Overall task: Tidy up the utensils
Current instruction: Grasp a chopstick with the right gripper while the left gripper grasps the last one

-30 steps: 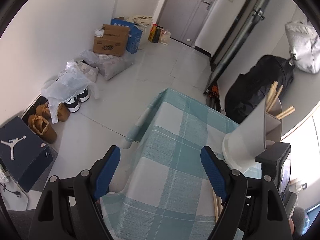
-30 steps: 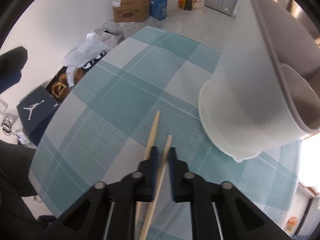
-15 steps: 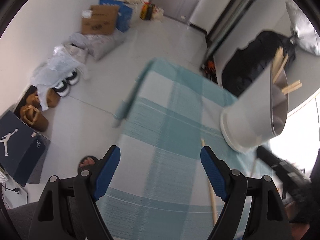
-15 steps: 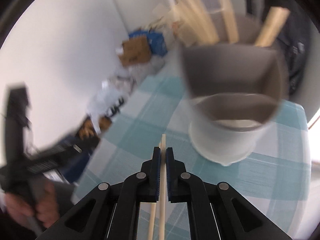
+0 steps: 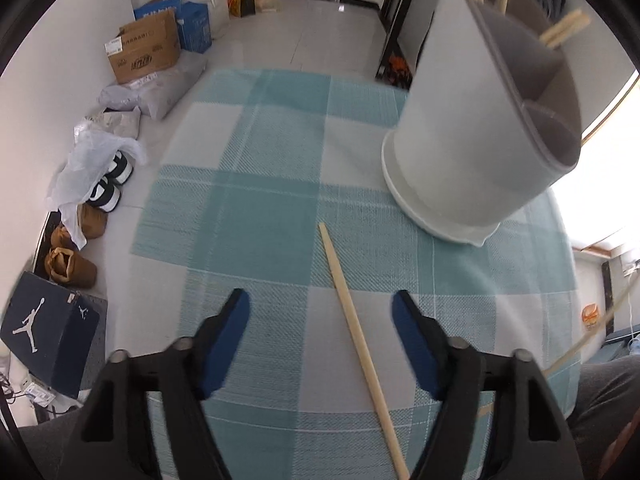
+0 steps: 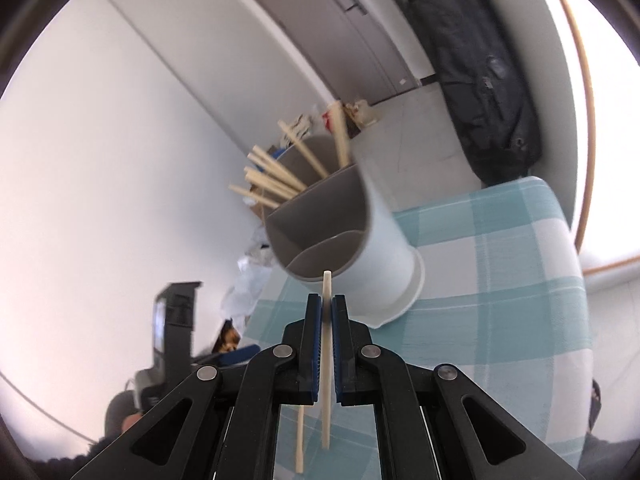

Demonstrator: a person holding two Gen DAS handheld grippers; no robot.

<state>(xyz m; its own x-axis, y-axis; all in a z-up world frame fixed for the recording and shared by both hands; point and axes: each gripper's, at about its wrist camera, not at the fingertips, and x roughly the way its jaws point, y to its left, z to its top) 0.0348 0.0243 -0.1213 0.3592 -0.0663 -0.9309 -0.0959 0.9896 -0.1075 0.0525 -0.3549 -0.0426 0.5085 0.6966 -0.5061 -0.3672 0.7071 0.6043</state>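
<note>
My right gripper (image 6: 326,300) is shut on a wooden chopstick (image 6: 326,344), held in the air with its tip just before the rim of the white utensil holder (image 6: 376,256). The holder has a grey divided inside, and several chopsticks (image 6: 276,178) stand in its far compartment. My left gripper (image 5: 320,312) is open and empty, low over the checked tablecloth (image 5: 256,216). A second chopstick (image 5: 356,328) lies on the cloth between its jaws. The holder (image 5: 472,120) stands to the upper right in the left wrist view. The held chopstick shows blurred at the right edge (image 5: 588,340).
The table's left edge drops to the floor, where a cardboard box (image 5: 140,52), bags, shoes (image 5: 108,188) and a dark shoe box (image 5: 48,332) lie. A black bag (image 6: 480,80) leans on the wall behind the table. The left gripper's body (image 6: 176,312) shows left of the holder.
My right gripper has lifted the chopstick off the cloth and brought its tip up to the holder's rim. My left gripper has moved right and down over the chopstick lying on the cloth.
</note>
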